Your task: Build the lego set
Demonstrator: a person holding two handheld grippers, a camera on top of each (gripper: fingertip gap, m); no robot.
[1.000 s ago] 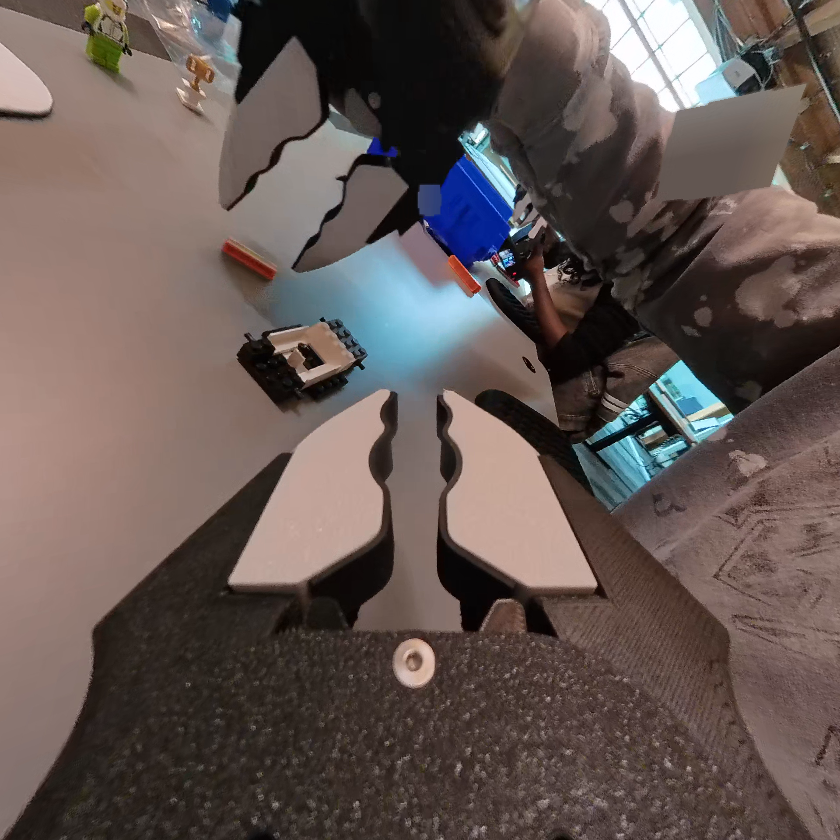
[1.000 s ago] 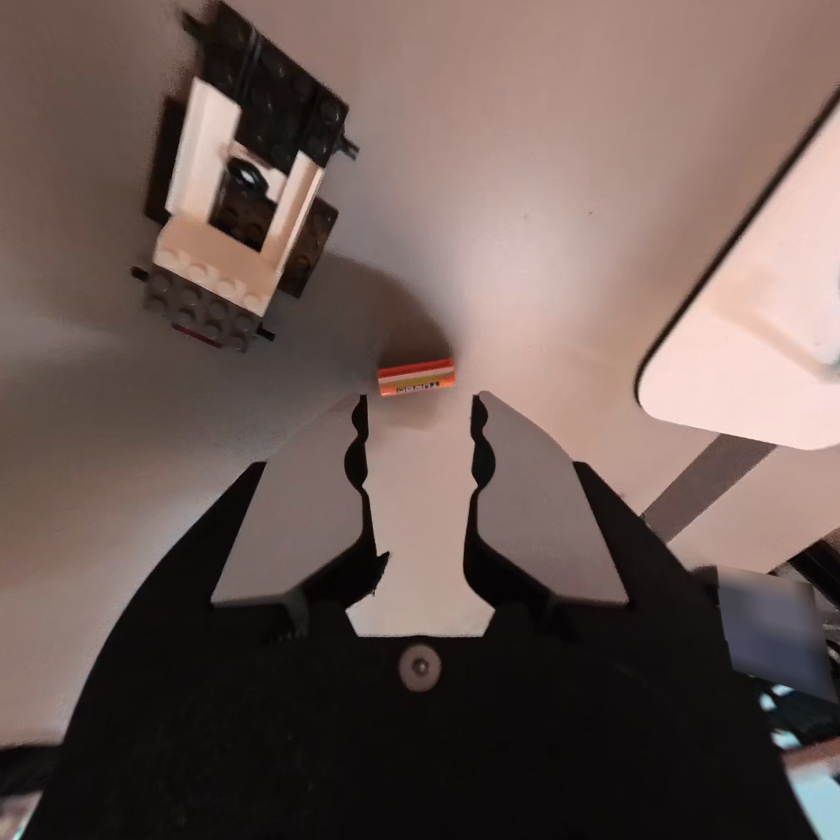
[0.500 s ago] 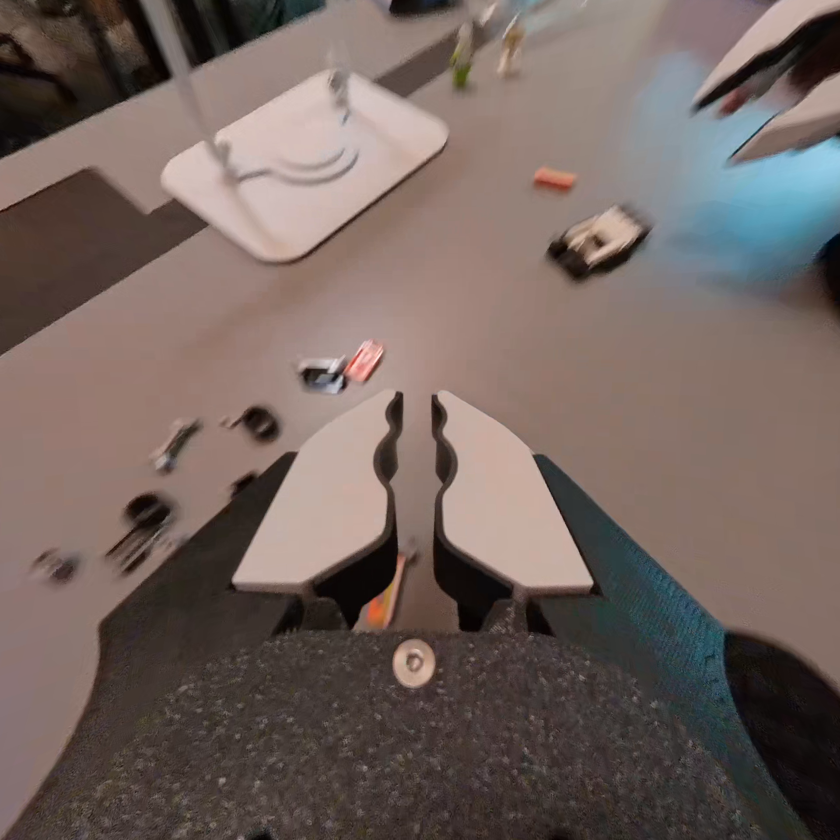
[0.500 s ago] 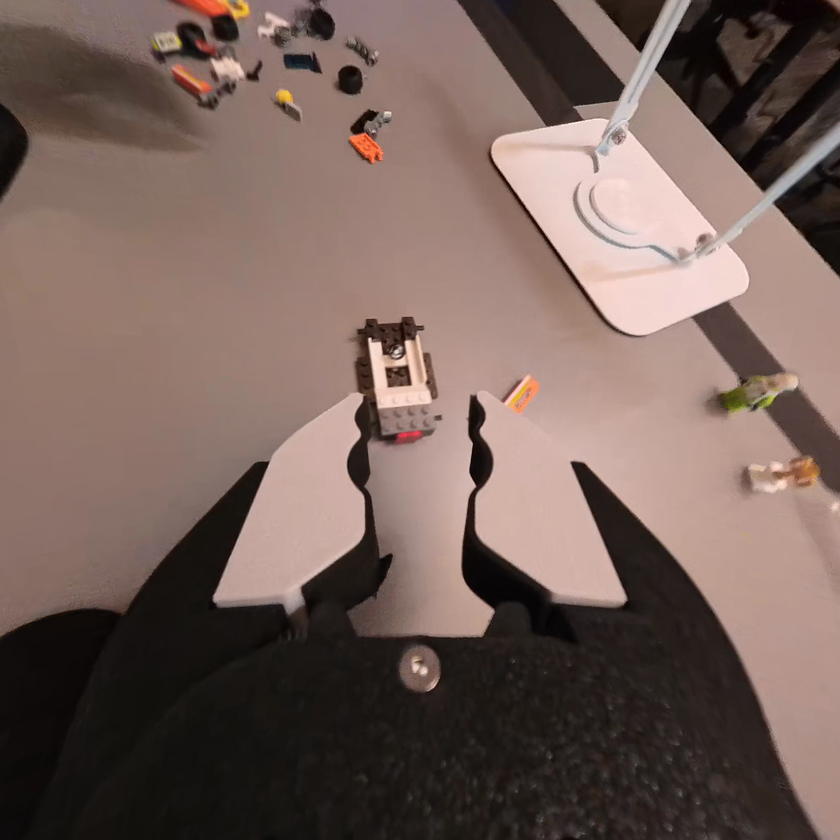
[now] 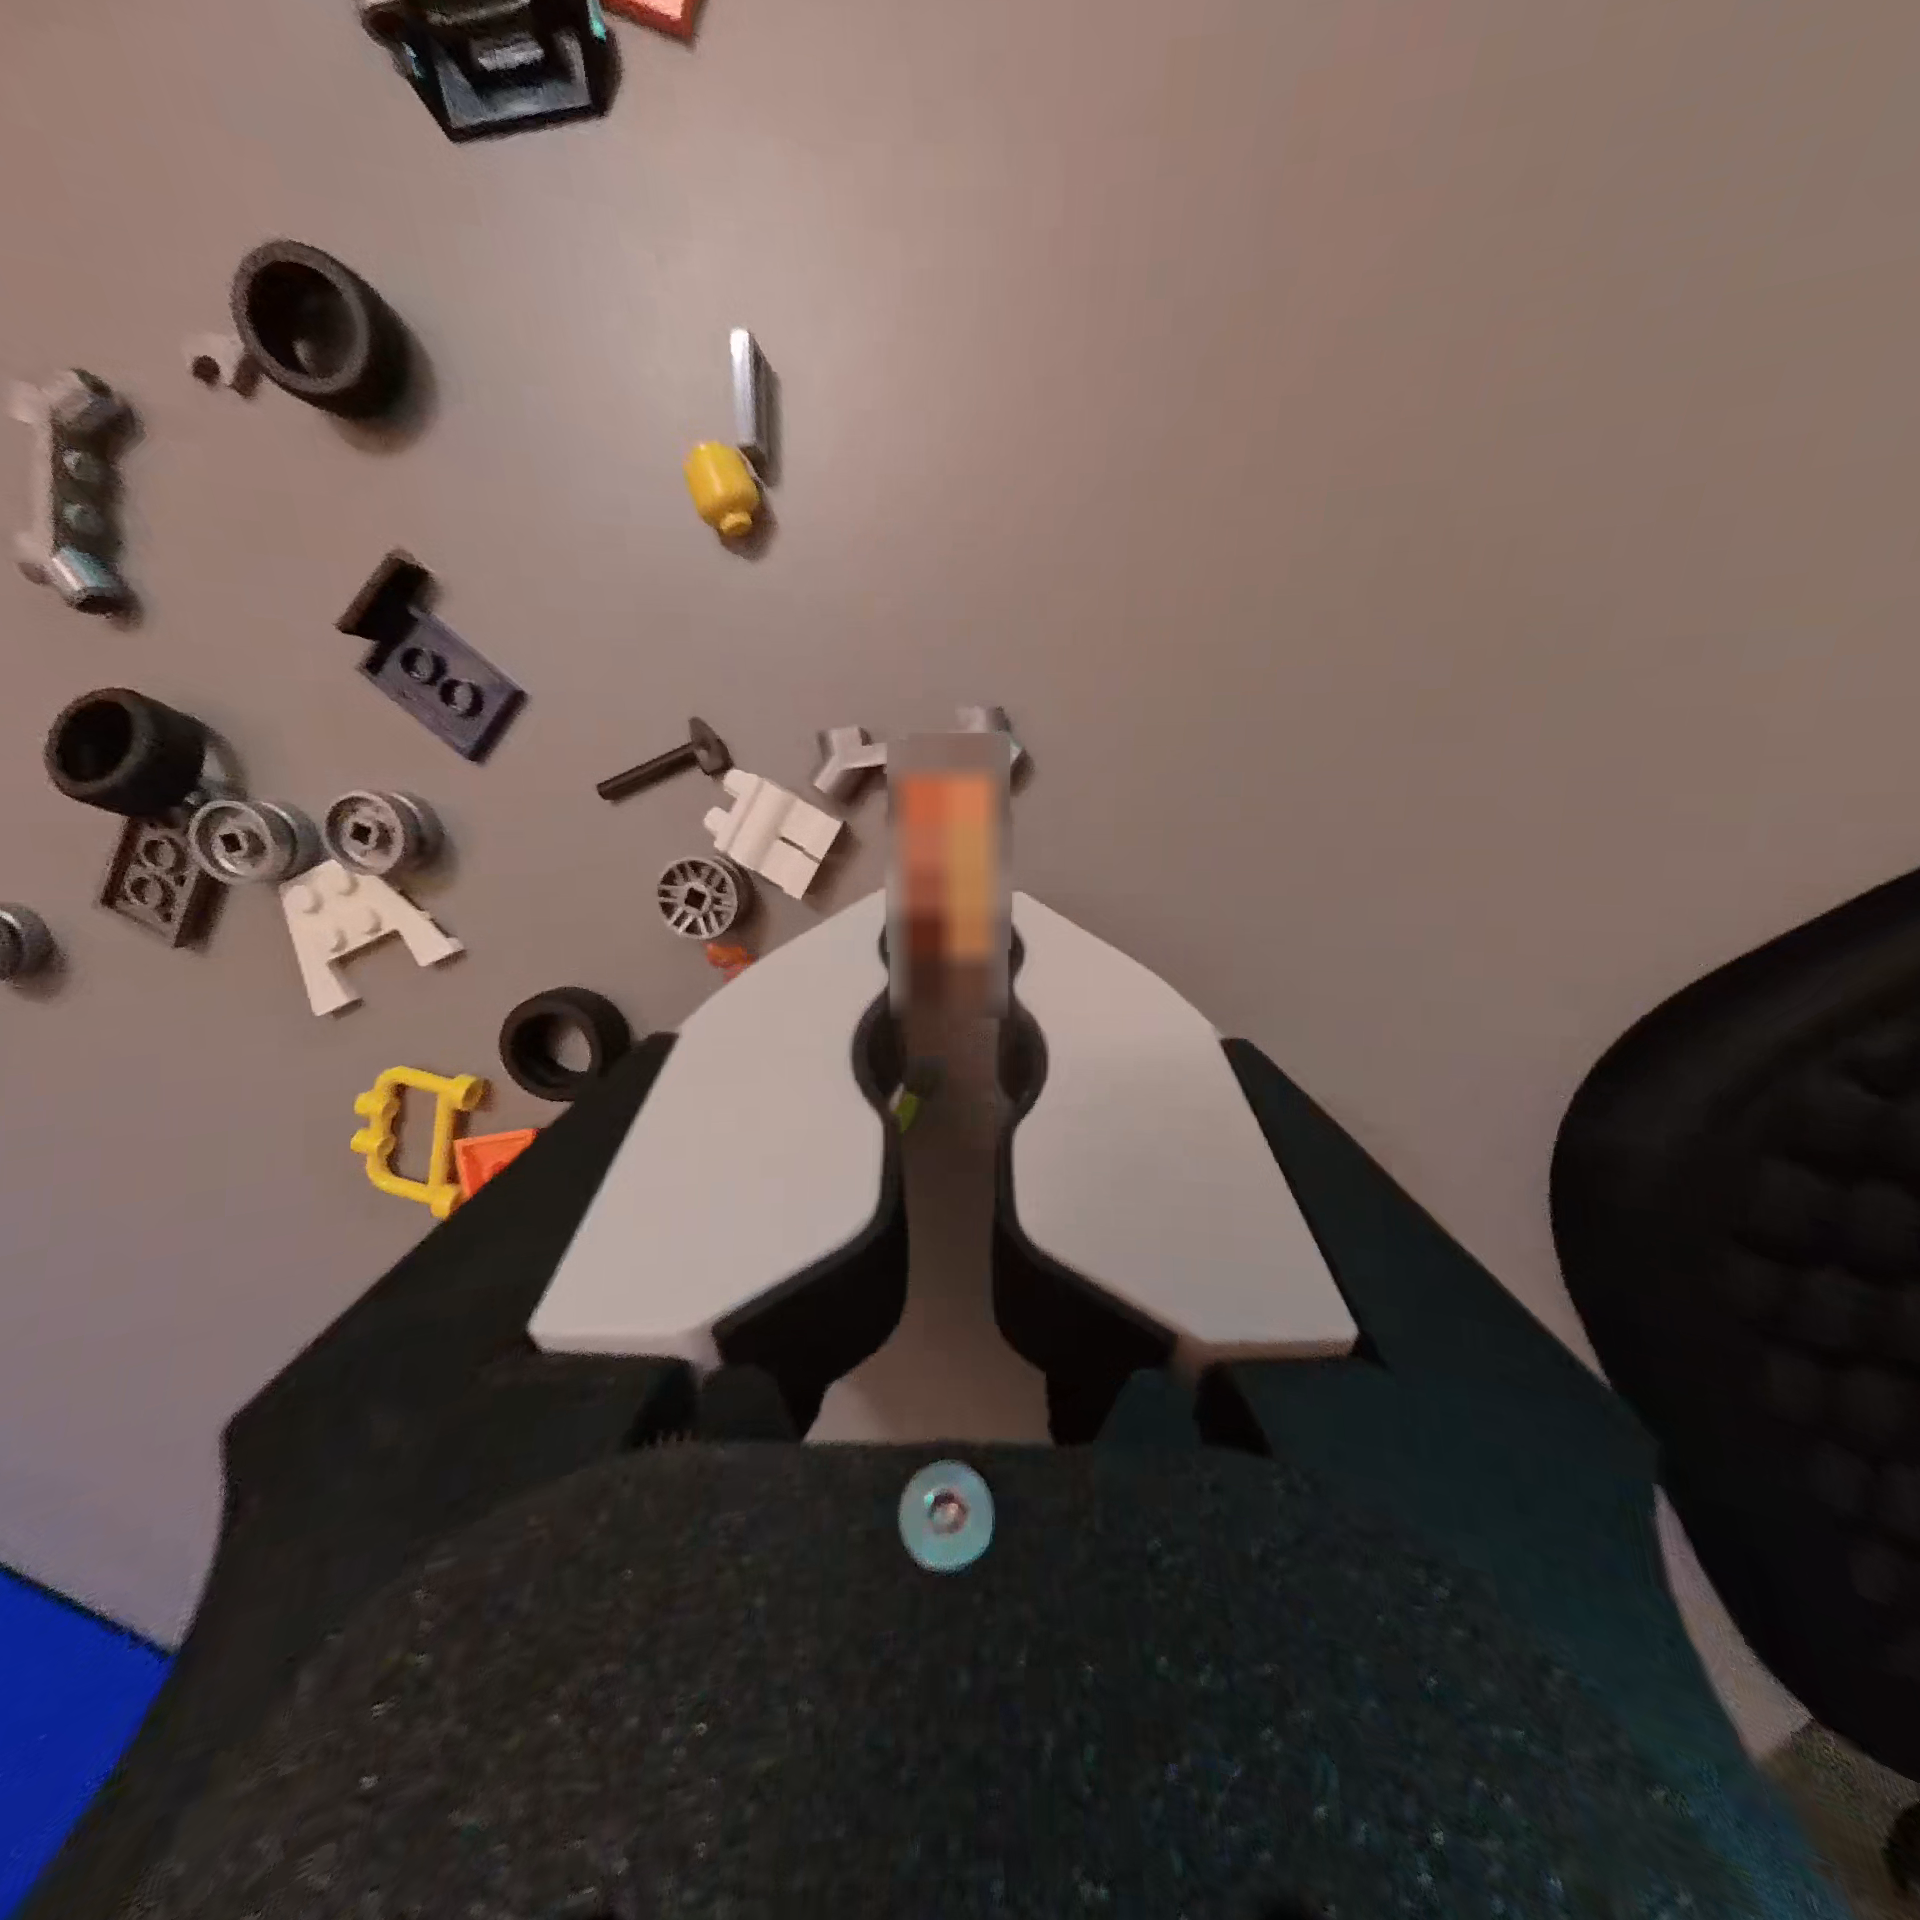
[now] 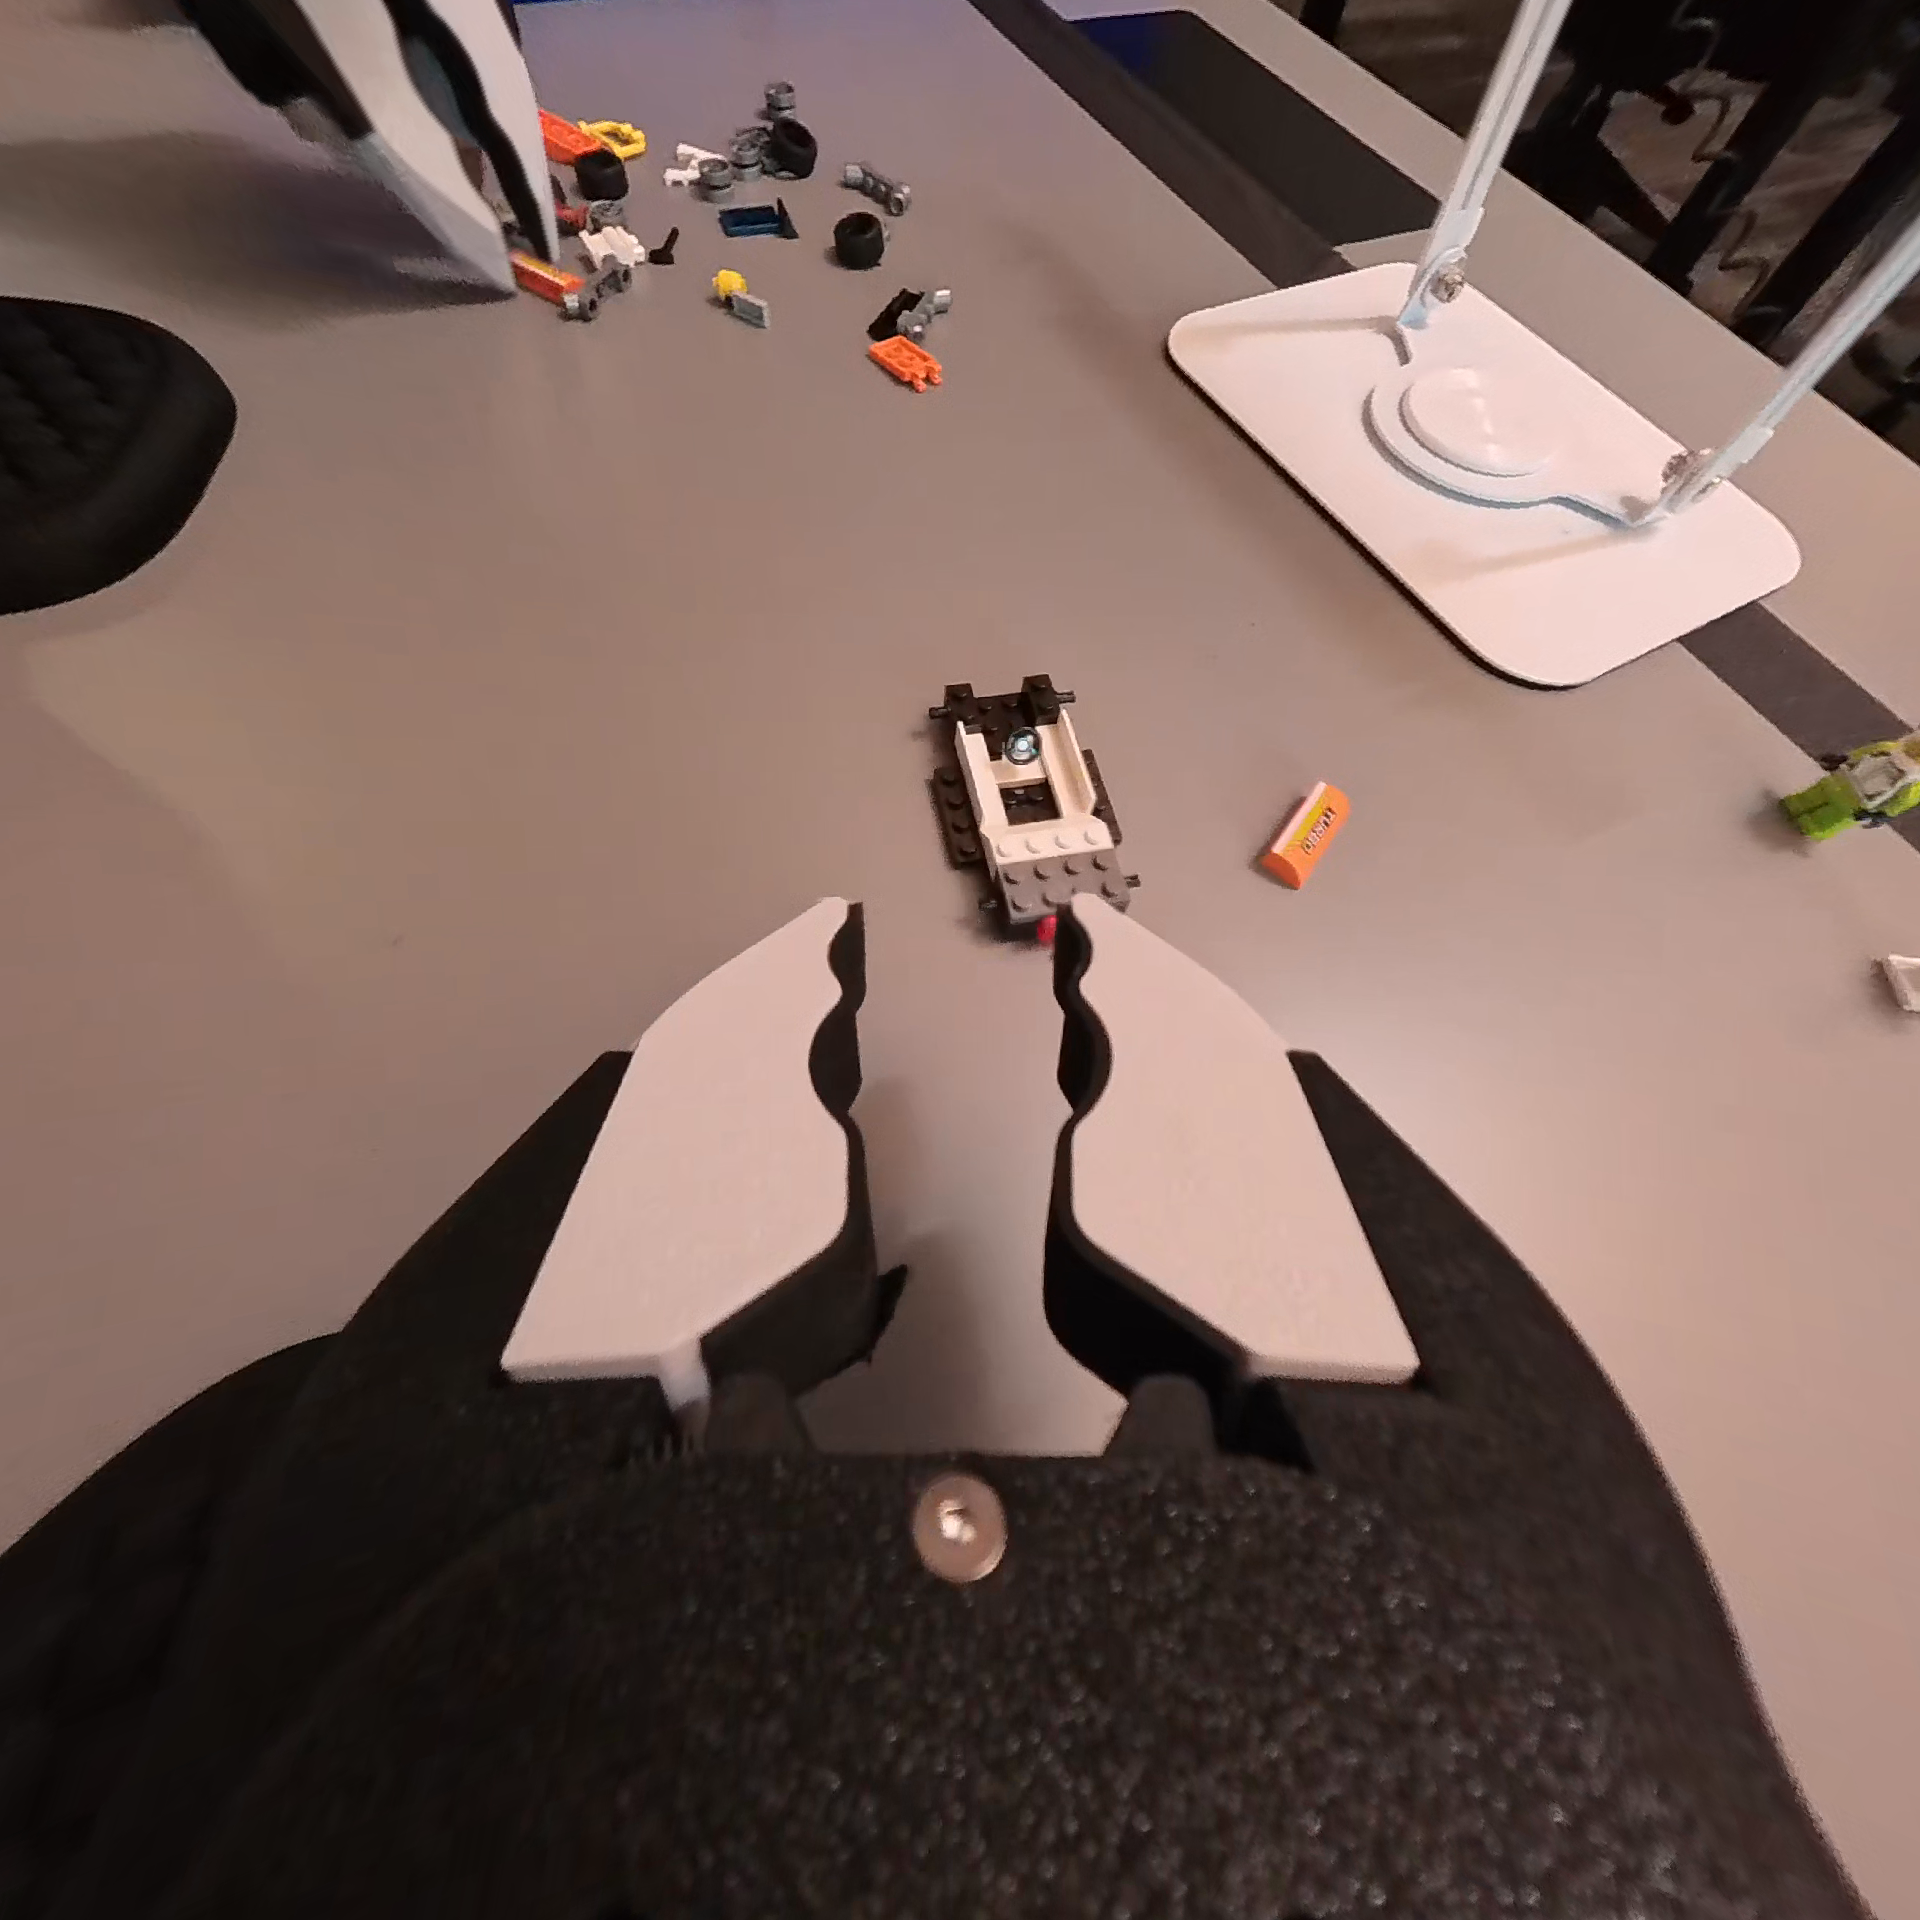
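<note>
My left gripper [image 5: 951, 925] hangs over a pile of loose lego parts, its fingertips a little apart on either side of a small orange piece [image 5: 940, 821] that a mosaic patch hides. It also shows at the far left of the right wrist view [image 6: 525, 255]. My right gripper [image 6: 956, 920] is open and empty, just short of the partly built black, white and grey car [image 6: 1023, 800]. An orange sloped brick [image 6: 1307, 836] lies to the right of the car.
Loose parts include black tyres [image 5: 317, 332], a yellow head [image 5: 720, 483], a dark blue plate [image 5: 442, 681], a white wedge plate [image 5: 348, 930] and a yellow frame [image 5: 416, 1138]. A white lamp base [image 6: 1475, 468] and a green minifigure [image 6: 1860, 790] stand right. A black chair [image 6: 94, 447] is left. Left tips to right tips: about 35 cm. The orange sloped brick [image 6: 1307, 836] lies around 12 cm away from my right fingertips.
My left gripper swung away from the car and came down over the parts pile, now straddling an orange piece. My right gripper lifted off the orange brick and drew back behind the car.
</note>
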